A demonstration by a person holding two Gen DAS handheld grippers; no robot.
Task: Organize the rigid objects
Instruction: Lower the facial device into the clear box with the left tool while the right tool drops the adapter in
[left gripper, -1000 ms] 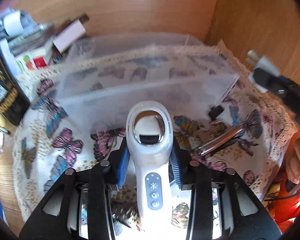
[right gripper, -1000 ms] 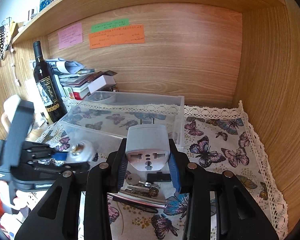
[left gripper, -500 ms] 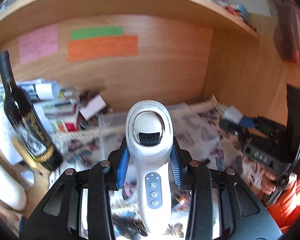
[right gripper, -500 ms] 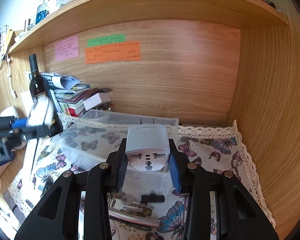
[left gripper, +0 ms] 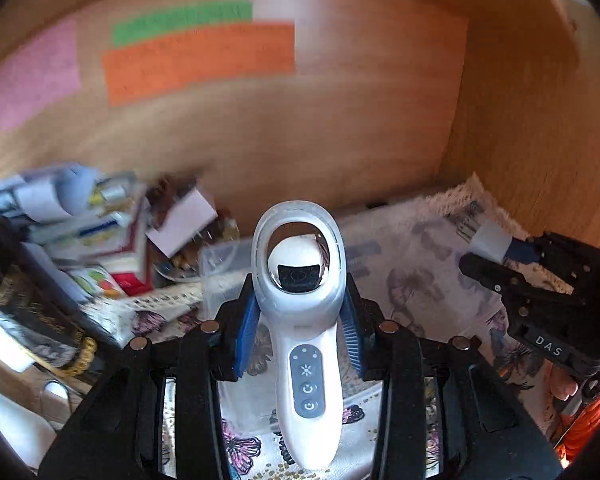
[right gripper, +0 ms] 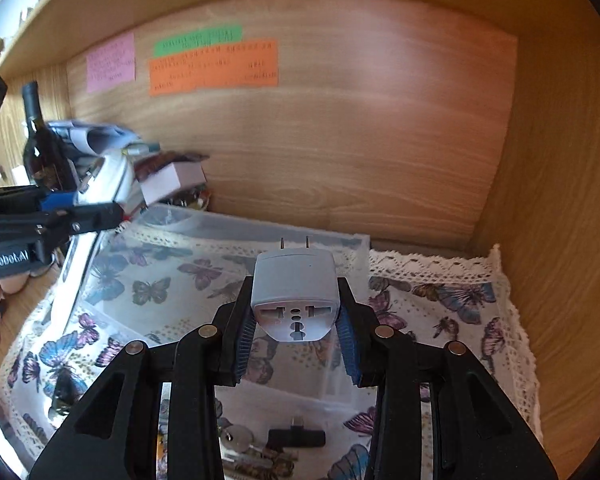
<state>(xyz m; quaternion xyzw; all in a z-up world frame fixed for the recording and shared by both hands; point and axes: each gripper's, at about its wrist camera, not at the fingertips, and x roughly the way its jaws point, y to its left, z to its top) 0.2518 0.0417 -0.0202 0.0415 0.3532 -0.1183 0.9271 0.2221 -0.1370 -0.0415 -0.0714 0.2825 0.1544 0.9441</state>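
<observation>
My left gripper [left gripper: 300, 320] is shut on a white handheld device [left gripper: 304, 340] with three buttons, held up in the air over the clear plastic bin [left gripper: 220, 256]. My right gripper [right gripper: 296, 332] is shut on a grey travel plug adapter [right gripper: 294, 296], prongs pointing forward, above the same clear bin [right gripper: 228, 240]. The left gripper with the white device [right gripper: 108, 180] shows at the left of the right wrist view. The right gripper with the adapter [left gripper: 492, 242] shows at the right of the left wrist view.
A butterfly-print cloth [right gripper: 440, 304] covers the shelf. A wine bottle [right gripper: 40, 148] and a pile of books and papers [right gripper: 168, 176] stand at the back left. Keys [right gripper: 240, 440] and a small black adapter [right gripper: 296, 436] lie in front of the bin. Wooden walls close the back and right.
Both grippers have lifted with their objects. The left gripper rose from low over the cloth and tilted up toward the back wall; the right gripper moved forward over the bin.
</observation>
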